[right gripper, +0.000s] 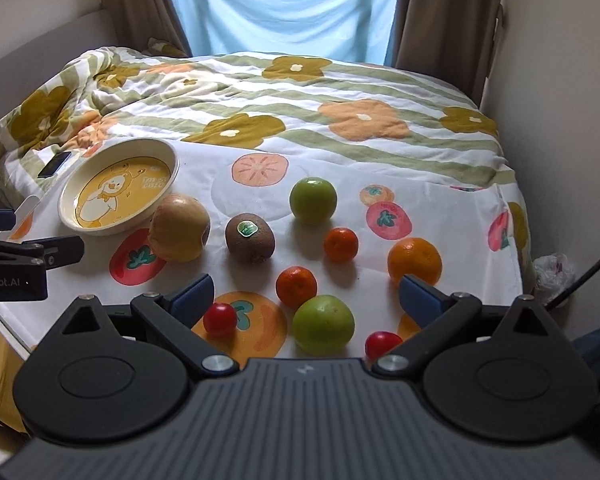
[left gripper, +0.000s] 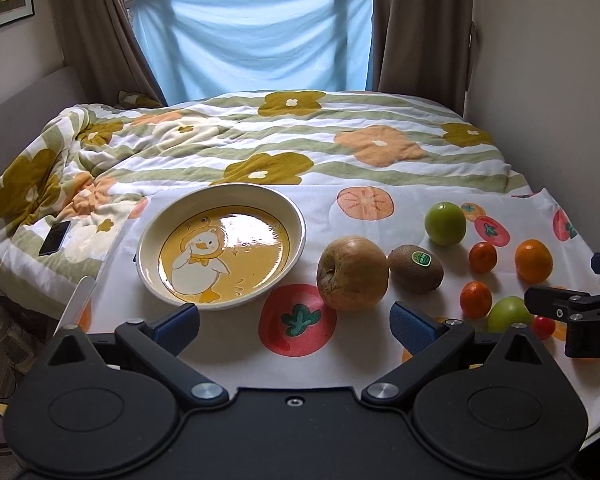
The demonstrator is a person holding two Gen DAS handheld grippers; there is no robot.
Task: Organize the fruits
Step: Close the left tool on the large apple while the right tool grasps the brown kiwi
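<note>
Both tools are empty with jaws spread wide: the left gripper (left gripper: 294,322) and the right gripper (right gripper: 306,298) each hover low over the white fruit-print cloth (right gripper: 204,168), touching nothing.

Target receptacle: the cream round ceramic plate with a yellow duck print (left gripper: 296,216). It holds no fruit. In the left wrist view it lies at 11 o'clock from the left gripper, near; in the right wrist view it is well apart at 10 o'clock.

Loose fruit lies on the cloth, none touching the plate:
- Large yellow-brown pear-like fruit (left gripper: 352,274), at 1 o'clock from the left gripper, just beside the plate rim. Roughly round, stem dimple facing left; no marked long axis.
- Brown fuzzy kiwi with green sticker (left gripper: 416,269), touching or nearly touching that fruit; long axis runs left-right.
- Near green round apple (right gripper: 323,323), at 12 o'clock between the right gripper's fingers.
- Small orange tangerine (right gripper: 296,286) just beyond it; small red cherry tomato (right gripper: 219,319) at 10 o'clock.

Judgement: the left gripper is nearer the plate; the right gripper is nearer the small fruit.
</note>
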